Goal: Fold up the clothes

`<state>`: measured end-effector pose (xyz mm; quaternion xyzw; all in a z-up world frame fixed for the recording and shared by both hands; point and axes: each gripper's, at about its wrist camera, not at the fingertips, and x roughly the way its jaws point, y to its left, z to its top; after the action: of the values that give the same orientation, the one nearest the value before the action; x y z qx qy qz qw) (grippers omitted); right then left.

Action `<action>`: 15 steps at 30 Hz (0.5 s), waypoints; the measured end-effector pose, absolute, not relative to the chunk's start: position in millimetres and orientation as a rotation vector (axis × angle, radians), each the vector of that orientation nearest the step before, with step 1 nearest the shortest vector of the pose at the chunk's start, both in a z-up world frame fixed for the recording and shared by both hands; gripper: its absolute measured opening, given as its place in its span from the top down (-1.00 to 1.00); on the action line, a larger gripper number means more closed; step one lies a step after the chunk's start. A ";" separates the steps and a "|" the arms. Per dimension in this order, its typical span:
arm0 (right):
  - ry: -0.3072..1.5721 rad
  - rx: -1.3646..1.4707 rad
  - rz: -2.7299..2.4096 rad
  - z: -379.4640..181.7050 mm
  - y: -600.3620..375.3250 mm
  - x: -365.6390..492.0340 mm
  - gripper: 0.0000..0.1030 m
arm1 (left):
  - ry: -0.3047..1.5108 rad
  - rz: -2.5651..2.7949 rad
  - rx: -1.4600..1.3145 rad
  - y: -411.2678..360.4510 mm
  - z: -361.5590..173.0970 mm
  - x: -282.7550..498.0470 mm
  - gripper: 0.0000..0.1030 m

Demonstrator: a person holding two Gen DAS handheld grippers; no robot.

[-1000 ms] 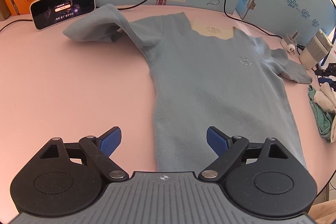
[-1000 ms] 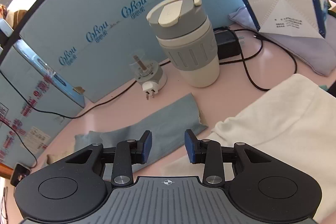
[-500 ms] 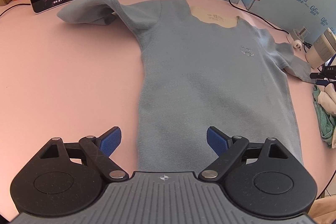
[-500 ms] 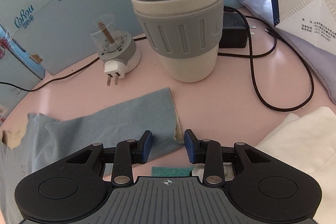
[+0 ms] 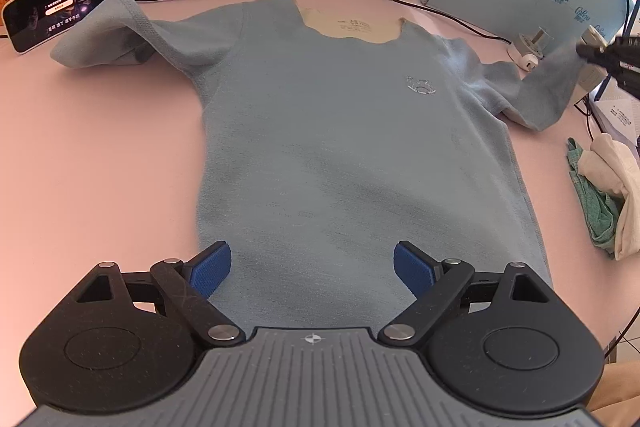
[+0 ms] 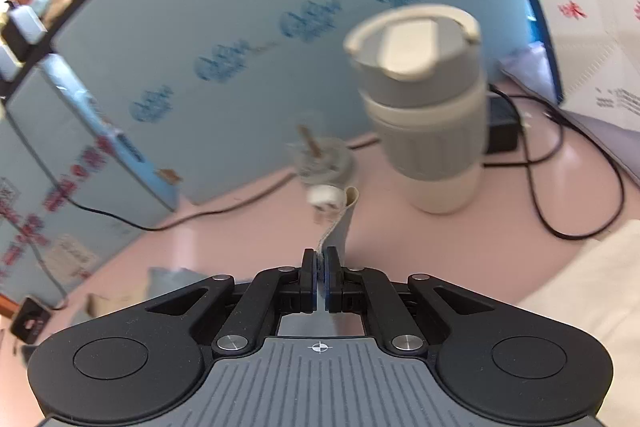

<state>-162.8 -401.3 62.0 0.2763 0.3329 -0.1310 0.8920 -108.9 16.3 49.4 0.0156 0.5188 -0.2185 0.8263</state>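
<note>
Right wrist view: the right claw [image 6: 319, 267], apart half a second ago, now clamps the cuff of the blue T-shirt's right sleeve [image 6: 340, 227] and lifts it off the pink bench [image 6: 240, 227]. Left wrist view shows the T-shirt [image 5: 352, 155] flat, sleeve raised at 2 o'clock. The left claw [image 5: 312, 269] hovers wide apart over the hem. A sleeve fold inward likely begins.

A: What's the right gripper [image 6: 319, 263] doing?
B: Its jaws are pinched on a strip of blue-grey sleeve [image 6: 339, 229].
A: And beyond it?
B: A blurred grey-and-cream travel mug [image 6: 424, 107] on the pink table [image 6: 224, 239], beside a white plug adapter [image 6: 326, 167].
</note>
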 end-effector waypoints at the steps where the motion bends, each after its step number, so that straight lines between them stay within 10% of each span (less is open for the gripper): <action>1: 0.664 0.567 -0.227 72.8 -388.9 -159.7 0.91 | 1.101 -0.469 0.032 16.3 49.4 -110.2 -0.71; 15: 0.849 0.409 0.467 79.2 -147.6 -93.6 0.80 | 1.099 -0.354 -0.085 67.1 45.1 -128.6 -0.71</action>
<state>-93.6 -147.6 79.2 0.1953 0.4053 0.2229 0.8648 -128.6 67.1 45.1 -0.0400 0.5193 -0.1672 0.8371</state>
